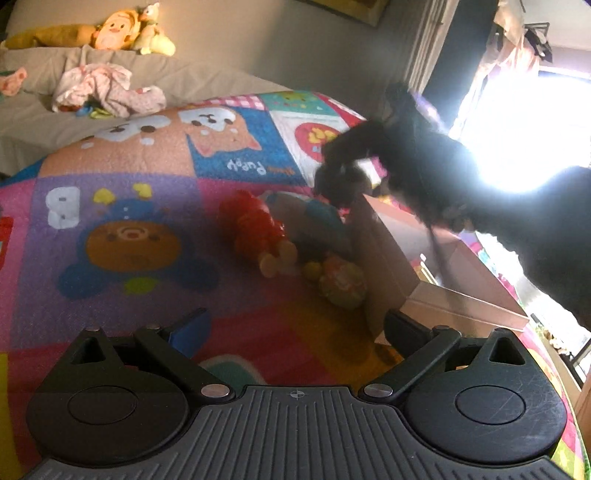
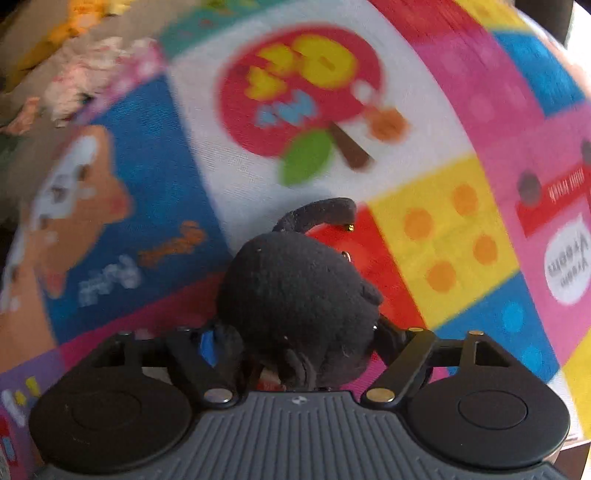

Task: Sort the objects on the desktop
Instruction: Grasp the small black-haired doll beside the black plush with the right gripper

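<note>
In the right wrist view my right gripper (image 2: 295, 339) is shut on a black plush toy (image 2: 295, 291), held above the colourful play mat (image 2: 443, 229). In the left wrist view that right gripper with the black plush toy (image 1: 347, 173) shows blurred above the far end of a cardboard box (image 1: 391, 258). My left gripper (image 1: 295, 328) is open and empty, low over the mat (image 1: 110, 192). A red plush toy (image 1: 255, 225), a blue toy (image 1: 321, 218) and a yellow-orange plush toy (image 1: 340, 277) lie on the mat beside the box's left wall.
A bed with grey sheets (image 1: 44, 110) lies behind the mat, with crumpled pink clothes (image 1: 107, 88) and yellow stuffed animals (image 1: 118, 29) on it. A bright window (image 1: 524, 122) is at the right.
</note>
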Tool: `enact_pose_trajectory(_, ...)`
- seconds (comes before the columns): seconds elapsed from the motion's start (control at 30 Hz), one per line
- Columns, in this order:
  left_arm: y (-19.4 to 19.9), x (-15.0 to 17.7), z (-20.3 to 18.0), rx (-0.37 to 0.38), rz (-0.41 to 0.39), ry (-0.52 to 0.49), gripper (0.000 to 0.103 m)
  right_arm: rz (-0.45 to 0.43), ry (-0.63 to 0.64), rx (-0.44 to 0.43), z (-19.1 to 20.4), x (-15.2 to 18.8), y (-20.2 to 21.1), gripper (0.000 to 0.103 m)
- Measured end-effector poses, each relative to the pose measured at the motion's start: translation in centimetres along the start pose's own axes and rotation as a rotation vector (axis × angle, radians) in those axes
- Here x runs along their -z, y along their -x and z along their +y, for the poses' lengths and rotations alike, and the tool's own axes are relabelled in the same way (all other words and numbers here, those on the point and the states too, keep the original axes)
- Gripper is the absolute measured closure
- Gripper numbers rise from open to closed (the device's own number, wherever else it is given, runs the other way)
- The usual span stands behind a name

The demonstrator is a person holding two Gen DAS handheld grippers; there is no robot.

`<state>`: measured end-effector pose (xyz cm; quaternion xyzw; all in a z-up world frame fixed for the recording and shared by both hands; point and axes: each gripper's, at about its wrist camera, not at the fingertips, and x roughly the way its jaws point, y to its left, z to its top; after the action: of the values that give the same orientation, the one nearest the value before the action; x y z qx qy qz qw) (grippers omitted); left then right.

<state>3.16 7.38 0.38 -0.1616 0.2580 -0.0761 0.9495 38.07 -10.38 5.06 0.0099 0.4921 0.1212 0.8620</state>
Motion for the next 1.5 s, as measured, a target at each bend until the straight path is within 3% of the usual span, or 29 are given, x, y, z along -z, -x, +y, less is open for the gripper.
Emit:
enact_pose_trajectory(0.17, 0.0, 0.1, -0.2, -0.005, -0.01, -0.009, 0.0, -0.016, 0.129, -0.208, 4.0, 3.0, 7.9, 0.025)
enact_pose_trajectory(0.27, 0.2, 0.1, -0.4, -0.008, -0.022, -0.022, 0.0, 0.09, 0.251, -0.334, 7.0, 6.5, 11.5, 0.02)
enact_pose_trajectory(0.33, 0.3, 0.1, -0.6, -0.006, -0.033, -0.034, 0.0, 0.139, 0.298, -0.372, 8.3, 8.2, 13.1, 0.015)
enact_pose_trajectory(0.43, 0.7, 0.2, -0.8, -0.001, -0.056, -0.048, 0.0, 0.069, 0.311, -0.333, 8.1, 7.7, 14.3, 0.013)
enact_pose_trajectory(0.5, 0.7, 0.2, -0.6, 0.009, -0.059, -0.043, 0.0, 0.041, 0.237, -0.27, 6.4, 5.8, 13.5, 0.004)
enact_pose_trajectory(0.57, 0.6, 0.2, -0.5, 0.007, -0.055, -0.037, 0.0, 0.048, 0.137, -0.185, 4.0, 3.7, 11.1, 0.004)
enact_pose_trajectory(0.63, 0.5, 0.1, -0.4, 0.011, -0.053, -0.035, 0.0, 0.07, 0.031, -0.098, 0.9, 1.9, 8.1, 0.01)
enact_pose_trajectory(0.67, 0.5, 0.1, -0.4, 0.011, -0.052, -0.034, 0.0, 0.085, -0.003, -0.064, -0.3, 1.4, 6.7, 0.018)
enact_pose_trajectory(0.73, 0.4, 0.1, -0.3, 0.014, -0.049, -0.031, 0.0, 0.134, -0.08, -0.021, -3.2, 0.3, 3.6, 0.021)
enact_pose_trajectory(0.9, 0.2, 0.1, -0.1, 0.023, -0.036, -0.021, 0.0, 0.261, -0.279, -0.118, -7.5, 0.4, -1.1, 0.02)
enact_pose_trajectory(1.07, 0.1, 0.1, 0.0, 0.028, -0.026, -0.013, 0.0, 0.282, -0.145, -0.143, -4.3, 0.7, -2.1, 0.019)
enact_pose_trajectory(1.17, 0.0, 0.1, 0.2, 0.029, -0.022, -0.005, 0.0, 0.283, -0.071, -0.143, -2.1, 0.4, -2.7, 0.038)
enact_pose_trajectory(1.33, 0.0, 0.1, 0.5, 0.04, -0.019, 0.013, 0.0, 0.2, 0.021, -0.103, 0.2, 0.5, -1.0, 0.039)
enact_pose_trajectory(1.43, 0.0, 0.1, 0.6, 0.041, -0.019, 0.022, 0.0, 0.116, 0.026, -0.123, 0.3, 0.5, 2.7, 0.039)
enact_pose_trajectory(1.47, 0.0, 0.1, 0.5, 0.041, -0.02, 0.019, 0.0, 0.086, 0.032, -0.144, 0.2, 0.7, 4.4, 0.061)
enact_pose_trajectory(1.5, 0.0, 0.1, 0.4, 0.041, -0.021, 0.015, 0.0, 0.083, 0.037, -0.19, 0.3, 1.1, 6.5, 0.074)
